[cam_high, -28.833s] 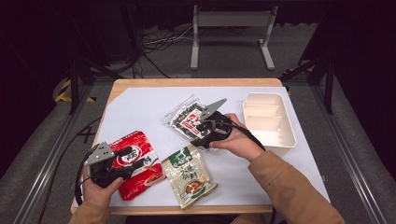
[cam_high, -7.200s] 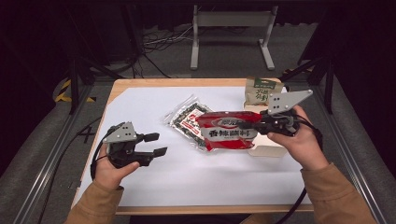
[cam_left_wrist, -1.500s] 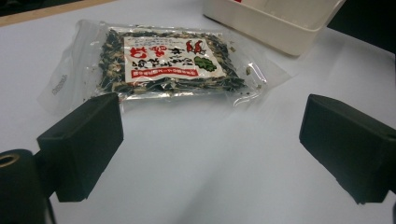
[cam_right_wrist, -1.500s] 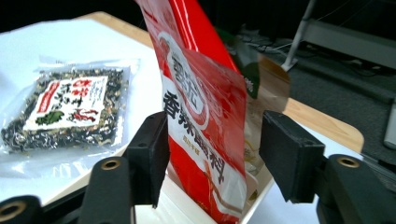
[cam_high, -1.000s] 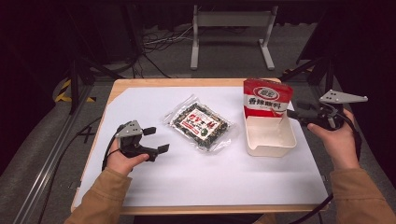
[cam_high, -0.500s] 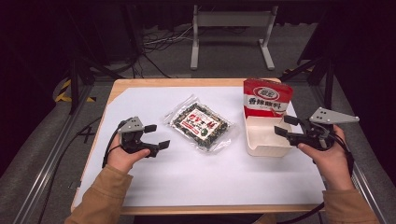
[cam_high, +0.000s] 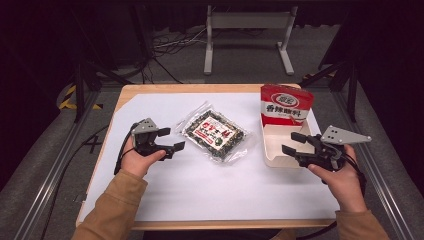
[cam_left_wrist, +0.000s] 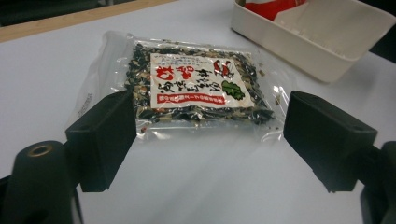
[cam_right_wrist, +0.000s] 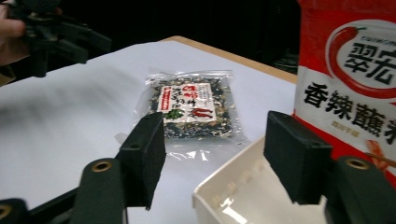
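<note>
White table holds one seaweed packet, one tray (one red pouch inside); both grippers' fingers apart, empty.

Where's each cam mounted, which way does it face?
High view: above the person's side, facing forward and down on the table; forearms, left gripper, right gripper.
Left gripper view: on that gripper, facing the seaweed packet; own open jaws.
Right gripper view: facing packet and white tray; own open jaws.
Shared: packet, tray, red pouch.
</note>
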